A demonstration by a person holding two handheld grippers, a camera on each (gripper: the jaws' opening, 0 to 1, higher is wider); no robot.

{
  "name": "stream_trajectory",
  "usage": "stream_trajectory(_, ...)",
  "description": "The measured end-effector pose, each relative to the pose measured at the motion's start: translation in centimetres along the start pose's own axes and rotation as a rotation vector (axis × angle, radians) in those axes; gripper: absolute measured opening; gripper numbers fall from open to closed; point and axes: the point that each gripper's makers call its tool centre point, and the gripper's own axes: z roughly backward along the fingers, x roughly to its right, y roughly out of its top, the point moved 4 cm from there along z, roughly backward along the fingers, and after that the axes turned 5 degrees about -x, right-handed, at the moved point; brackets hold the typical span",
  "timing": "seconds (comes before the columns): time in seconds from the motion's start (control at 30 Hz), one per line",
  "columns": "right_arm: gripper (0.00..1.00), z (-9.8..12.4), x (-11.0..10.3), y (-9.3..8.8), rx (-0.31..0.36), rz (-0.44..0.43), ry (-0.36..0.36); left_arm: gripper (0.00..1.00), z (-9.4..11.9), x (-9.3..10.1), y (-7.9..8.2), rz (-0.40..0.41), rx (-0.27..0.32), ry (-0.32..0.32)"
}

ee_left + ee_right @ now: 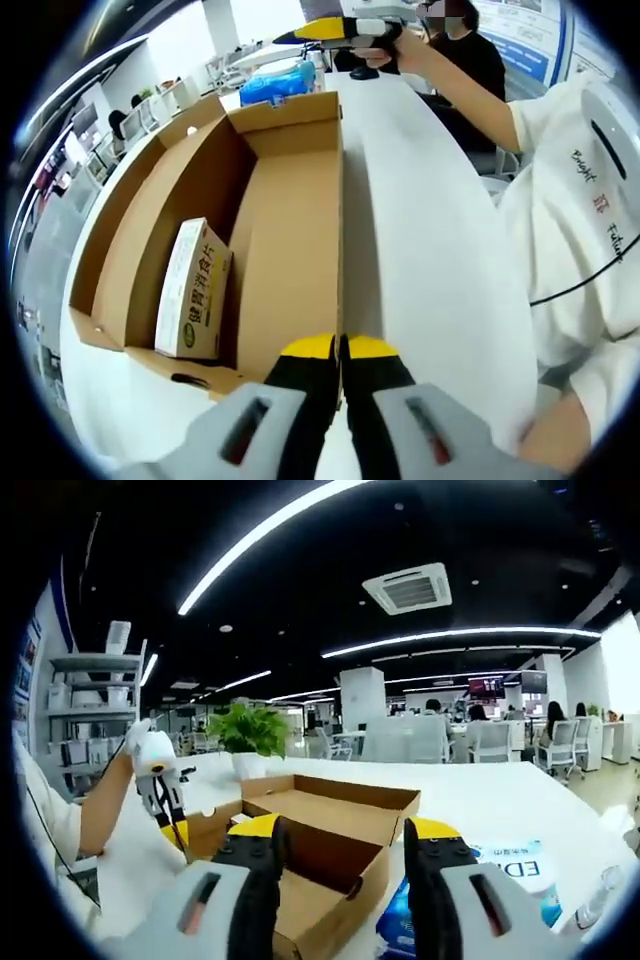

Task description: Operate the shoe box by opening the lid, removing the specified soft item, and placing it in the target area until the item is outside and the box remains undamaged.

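Your left gripper [340,350], jaws pressed together, touches the open shoe box [290,250] wall; right gripper [345,845] spread, holding nothing above the desk [430,260].

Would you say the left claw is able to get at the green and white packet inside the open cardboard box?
Probably yes: the box is open with nothing over the packet, but the left claw is shut and must open first.

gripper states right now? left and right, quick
Left gripper: shut, jaws pressed together, holding nothing, at the near edge of the open shoe box.
Right gripper: open, empty, above the box.
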Motion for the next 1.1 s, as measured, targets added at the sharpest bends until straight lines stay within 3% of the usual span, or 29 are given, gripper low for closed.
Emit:
stream_trajectory(0.03, 0.47, -0.2, -0.3, -0.2, -0.005, 0.019, 0.000, 0.01, 0.0, 0.0, 0.0, -0.001, -0.001, 0.000)
stream_trajectory(0.17, 0.44, 0.0, -0.9, -0.8, 0.014, -0.049, 0.007, 0.01, 0.0, 0.0, 0.0, 0.003, -0.003, 0.000)
stream_trajectory(0.33, 0.53, 0.8, -0.8, -1.6, 0.000, -0.024, -0.050, 0.02, -0.1, -0.1, 0.1, 0.007, -0.006, 0.000)
stream_trajectory(0.43, 0.61, 1.2, -0.8, -1.7, 0.008, -0.025, -0.047, 0.02, -0.1, -0.1, 0.2, 0.009, -0.008, 0.001)
stream_trajectory(0.6, 0.62, 2.0, -1.2, -1.4, 0.009, 0.001, -0.037, 0.02, -0.1, -0.1, 0.2, 0.009, -0.008, 0.002)
stream_trajectory(0.73, 0.58, 2.4, -2.0, -0.8, 0.023, 0.009, -0.004, 0.02, 0.0, -0.1, 0.1, 0.010, -0.008, 0.002)
stream_trajectory(0.93, 0.44, 1.6, -3.1, 0.0, 0.014, 0.099, 0.029, 0.02, 0.0, -0.1, 0.1, 0.009, -0.008, 0.005)
stream_trajectory(1.1, 0.46, 1.0, -4.6, 0.0, -0.016, 0.122, 0.108, 0.02, 0.1, -0.2, 0.1, 0.011, -0.001, 0.004)
